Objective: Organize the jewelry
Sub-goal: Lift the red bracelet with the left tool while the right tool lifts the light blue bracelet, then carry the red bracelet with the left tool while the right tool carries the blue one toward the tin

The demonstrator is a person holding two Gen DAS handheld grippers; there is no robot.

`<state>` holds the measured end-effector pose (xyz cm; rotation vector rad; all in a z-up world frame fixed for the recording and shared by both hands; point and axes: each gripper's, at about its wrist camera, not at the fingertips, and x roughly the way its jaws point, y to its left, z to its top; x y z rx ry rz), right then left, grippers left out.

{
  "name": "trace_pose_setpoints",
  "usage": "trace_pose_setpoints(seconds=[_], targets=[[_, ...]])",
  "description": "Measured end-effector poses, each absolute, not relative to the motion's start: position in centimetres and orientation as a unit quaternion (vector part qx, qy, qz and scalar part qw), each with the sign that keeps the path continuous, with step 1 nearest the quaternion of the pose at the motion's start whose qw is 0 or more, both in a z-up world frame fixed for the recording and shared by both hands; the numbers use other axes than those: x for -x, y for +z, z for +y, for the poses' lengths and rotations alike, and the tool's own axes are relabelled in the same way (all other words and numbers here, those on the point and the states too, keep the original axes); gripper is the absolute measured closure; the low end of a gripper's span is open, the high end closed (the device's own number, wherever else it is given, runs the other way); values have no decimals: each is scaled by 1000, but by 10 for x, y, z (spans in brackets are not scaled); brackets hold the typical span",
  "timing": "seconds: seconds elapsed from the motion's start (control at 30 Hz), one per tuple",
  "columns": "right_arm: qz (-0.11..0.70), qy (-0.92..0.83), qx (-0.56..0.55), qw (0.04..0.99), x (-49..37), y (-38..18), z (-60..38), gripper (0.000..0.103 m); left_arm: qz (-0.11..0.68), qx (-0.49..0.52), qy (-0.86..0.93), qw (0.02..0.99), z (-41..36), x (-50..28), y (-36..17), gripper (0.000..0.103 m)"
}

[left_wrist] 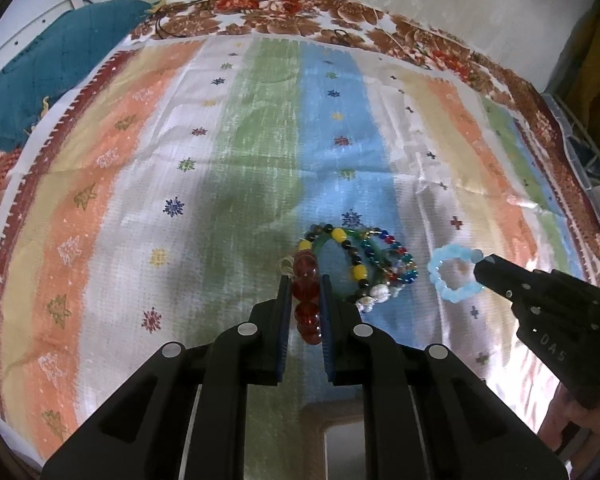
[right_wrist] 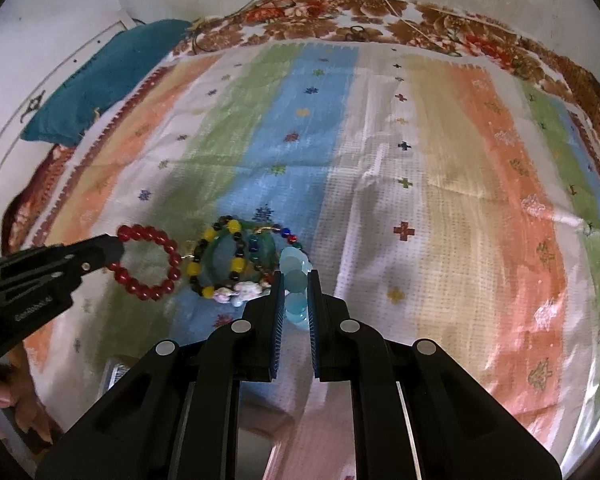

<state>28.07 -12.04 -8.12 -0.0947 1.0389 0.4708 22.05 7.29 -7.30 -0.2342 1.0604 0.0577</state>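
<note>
The left gripper [left_wrist: 305,304] pinches the red bead bracelet [right_wrist: 148,264] between its two fingers, and the right gripper [right_wrist: 294,300] pinches the pale blue bead bracelet [left_wrist: 454,278] in the same way, both just above the striped cloth [left_wrist: 260,140] that covers the bed. Between them the pile of other bracelets [left_wrist: 364,268] lies on the blue stripe, with black-and-yellow beads, a green ring and some white shell-like pieces, touching each other. On the side of the right gripper body I read the white letters "DAS", and on the left one a small white word that is perhaps "GenRobot.AI", but it is too blurred to be sure.
</note>
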Motion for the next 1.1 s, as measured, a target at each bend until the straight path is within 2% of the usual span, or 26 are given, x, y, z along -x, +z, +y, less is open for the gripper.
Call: trace_pose_setpoints(seconds=[0.3, 0.87, 1.1], targets=[[469, 227, 37, 852, -262, -61, -122, 91, 471, 84, 35, 877, 62, -204, -49, 90], [429, 236, 33, 871, -224, -33, -129, 91, 437, 98, -5, 894, 43, -169, -25, 90], [416, 245, 30, 875, -206, -26, -136, 91, 416, 54, 19, 908, 32, -153, -17, 90]])
